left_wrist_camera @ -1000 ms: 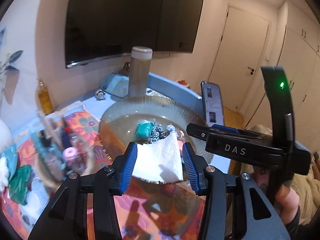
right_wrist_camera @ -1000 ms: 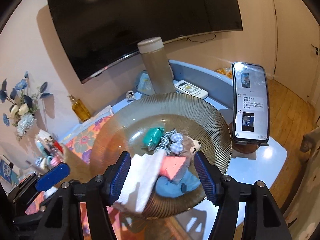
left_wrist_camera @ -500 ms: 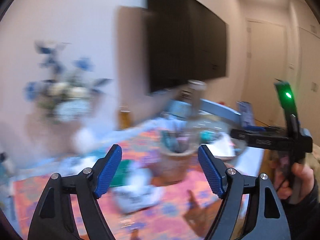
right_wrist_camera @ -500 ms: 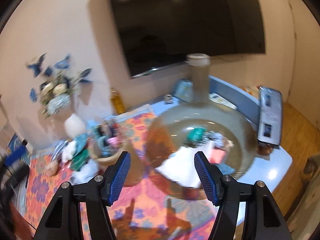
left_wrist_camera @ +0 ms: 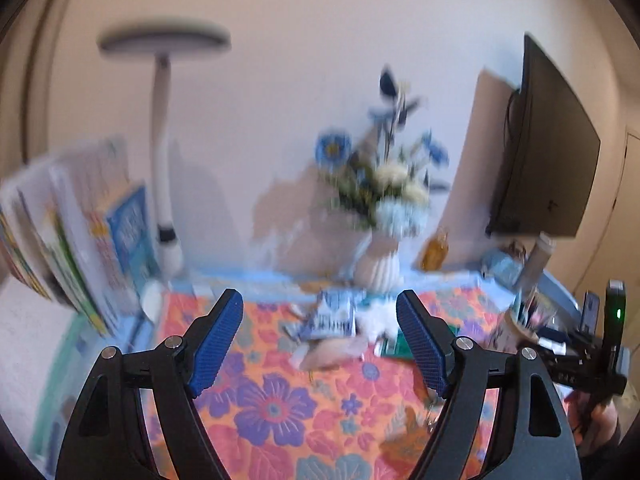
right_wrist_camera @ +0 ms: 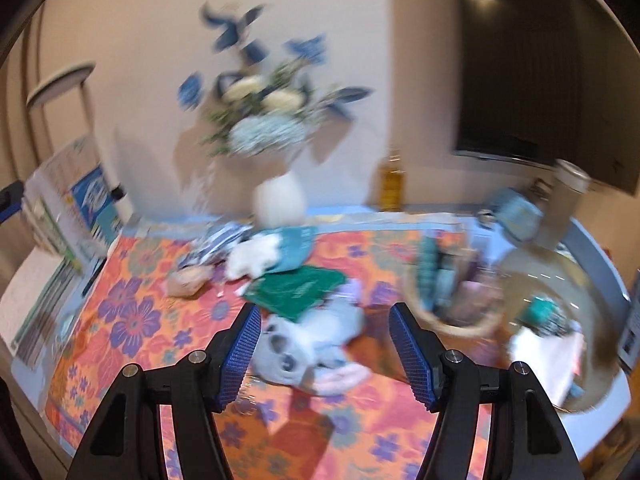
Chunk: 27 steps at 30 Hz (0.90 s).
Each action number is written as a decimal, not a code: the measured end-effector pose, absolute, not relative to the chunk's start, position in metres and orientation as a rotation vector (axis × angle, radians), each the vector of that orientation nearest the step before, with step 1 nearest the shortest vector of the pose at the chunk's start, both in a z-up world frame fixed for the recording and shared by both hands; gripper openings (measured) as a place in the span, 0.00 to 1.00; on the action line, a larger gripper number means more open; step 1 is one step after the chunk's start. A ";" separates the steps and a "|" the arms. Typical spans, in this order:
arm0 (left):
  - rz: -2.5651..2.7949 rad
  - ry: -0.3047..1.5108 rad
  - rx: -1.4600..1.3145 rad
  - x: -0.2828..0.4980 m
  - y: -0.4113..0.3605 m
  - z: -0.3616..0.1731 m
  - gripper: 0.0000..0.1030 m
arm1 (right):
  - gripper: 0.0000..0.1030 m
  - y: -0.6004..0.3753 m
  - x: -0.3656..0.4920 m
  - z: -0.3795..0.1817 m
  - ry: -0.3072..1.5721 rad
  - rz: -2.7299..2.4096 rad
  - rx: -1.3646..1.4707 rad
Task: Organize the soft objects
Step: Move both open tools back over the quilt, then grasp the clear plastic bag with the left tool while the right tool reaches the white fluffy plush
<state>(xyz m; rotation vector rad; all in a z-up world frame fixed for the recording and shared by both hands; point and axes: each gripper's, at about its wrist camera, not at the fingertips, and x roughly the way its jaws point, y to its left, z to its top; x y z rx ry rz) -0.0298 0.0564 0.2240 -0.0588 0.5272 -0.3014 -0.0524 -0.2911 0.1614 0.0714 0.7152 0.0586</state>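
Presently floral tablecloth (right_wrist_camera: 132, 320) bears all | glass bowl (right_wrist_camera: 600, 280) at its right end holds soft items | grey plush toy (right_wrist_camera: 308, 344) mid-cloth, green cloth (right_wrist_camera: 296, 290) touching behind | right gripper (right_wrist_camera: 324, 354) spread, framing plush, empty | left gripper (left_wrist_camera: 320, 344) spread, empty.

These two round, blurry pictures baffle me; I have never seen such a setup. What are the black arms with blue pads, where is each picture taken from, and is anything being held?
There is no robot: a person holds a hand-operated two-finger gripper in each hand, and each carries a wide-angle camera looking along its fingers. One picture is from the left gripper, the other from the right gripper. Both stand open and hold nothing. Below lies an orange flowered tablecloth with a pile of soft things: a grey plush toy, a dark green cloth and a white fluffy toy. At the right are a woven basket and a ribbed glass bowl. The blur comes from motion.
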 end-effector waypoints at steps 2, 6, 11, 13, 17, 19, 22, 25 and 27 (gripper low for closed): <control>-0.340 0.592 -0.042 -0.008 0.044 0.187 0.75 | 0.63 -0.275 -0.035 0.153 0.746 0.094 0.055; -0.406 0.691 0.038 0.026 0.006 0.122 0.75 | 0.67 -0.253 0.008 0.140 0.804 0.142 0.027; -0.425 0.756 0.153 0.061 -0.030 0.072 0.76 | 0.80 -0.238 0.073 0.125 0.875 0.200 0.066; -0.440 0.782 0.124 0.073 -0.030 0.062 0.76 | 0.82 -0.231 0.100 0.116 0.897 0.220 0.091; -0.438 0.812 0.100 0.092 -0.028 0.049 0.75 | 0.82 -0.221 0.143 0.094 0.966 0.216 0.114; -0.445 0.816 0.090 0.097 -0.028 0.044 0.75 | 0.82 -0.217 0.163 0.080 1.003 0.211 0.125; -0.441 0.828 0.074 0.101 -0.027 0.036 0.75 | 0.82 -0.216 0.182 0.064 1.037 0.197 0.142; -0.428 0.845 0.066 0.104 -0.028 0.031 0.57 | 0.82 -0.214 0.194 0.052 1.059 0.194 0.160; -0.429 0.850 0.058 0.105 -0.028 0.029 0.51 | 0.82 -0.214 0.197 0.050 1.071 0.215 0.181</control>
